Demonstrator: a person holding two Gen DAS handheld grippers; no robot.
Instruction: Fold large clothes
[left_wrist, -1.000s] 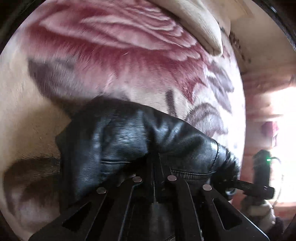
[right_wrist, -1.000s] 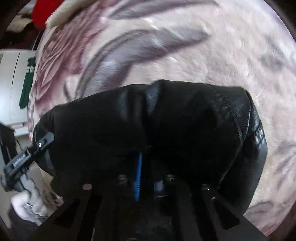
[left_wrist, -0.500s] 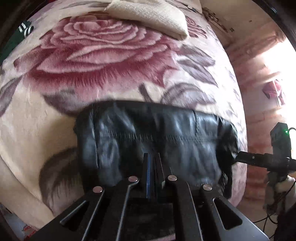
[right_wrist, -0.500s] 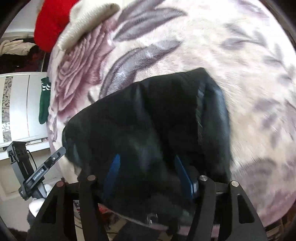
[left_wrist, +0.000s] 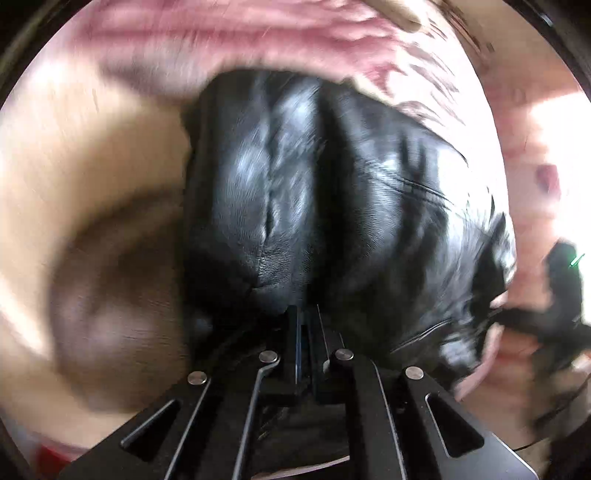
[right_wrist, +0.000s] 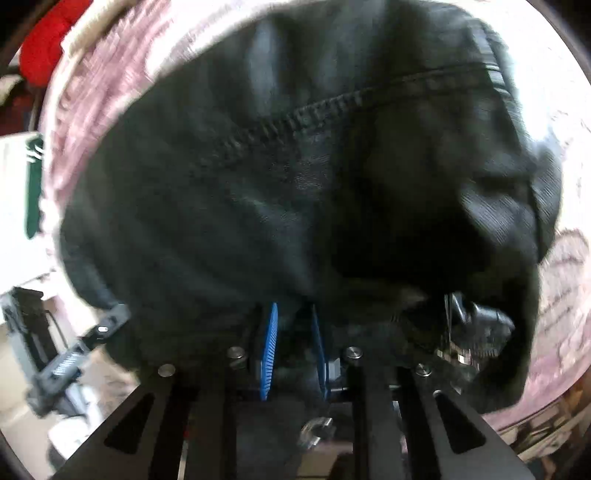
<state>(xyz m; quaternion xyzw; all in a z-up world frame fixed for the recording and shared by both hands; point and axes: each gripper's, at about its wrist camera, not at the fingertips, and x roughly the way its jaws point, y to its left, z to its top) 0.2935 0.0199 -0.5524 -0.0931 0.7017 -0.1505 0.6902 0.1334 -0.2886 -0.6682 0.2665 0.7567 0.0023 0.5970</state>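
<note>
A black leather jacket lies bunched on a rose-patterned blanket. My left gripper is shut on the jacket's near edge, blue pads pressed together. In the right wrist view the jacket fills most of the frame, with a stitched seam across it. My right gripper has its blue pads close together with jacket material between them. Both views are motion-blurred.
A cream folded cloth lies at the far end of the blanket. A red item sits at the blanket's upper left in the right wrist view. A white cabinet with a green garment stands to the left. The other gripper shows at lower left.
Both grippers have moved in close with the jacket, which now bulges up and fills the views. The right gripper's pads, wide apart half a second ago, have closed on the jacket.
</note>
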